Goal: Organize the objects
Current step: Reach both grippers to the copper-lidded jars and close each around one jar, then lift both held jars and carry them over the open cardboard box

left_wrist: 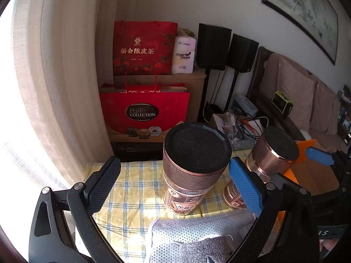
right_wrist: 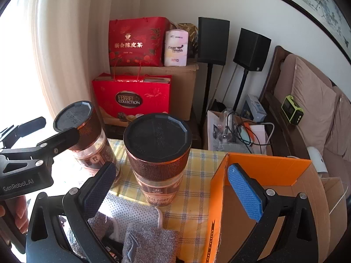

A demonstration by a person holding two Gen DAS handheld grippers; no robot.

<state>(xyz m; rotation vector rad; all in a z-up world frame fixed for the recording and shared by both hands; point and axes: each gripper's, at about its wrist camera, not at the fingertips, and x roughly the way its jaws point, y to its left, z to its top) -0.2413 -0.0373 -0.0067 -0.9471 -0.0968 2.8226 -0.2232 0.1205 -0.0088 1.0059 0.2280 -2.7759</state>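
Both claws gaping wide, nothing grabbed yet: left claw (left_wrist: pixel 173 184) lines up on the copper-ribbed black-lidded jar (left_wrist: pixel 195 166); right claw (right_wrist: pixel 173 188) faces its twin (right_wrist: pixel 158 153). Next: close, then probably lift into the orange cardboard box (right_wrist: pixel 263 168).

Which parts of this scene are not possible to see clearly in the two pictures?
- Orange box interior: right wrist view, the bottom is hidden behind its wall and the right tool.
- Jar label: left wrist view, too small and in shadow.
- Grey fabric item: cut off by the lower edge.
- Second jar: its base is hidden by the left tool.
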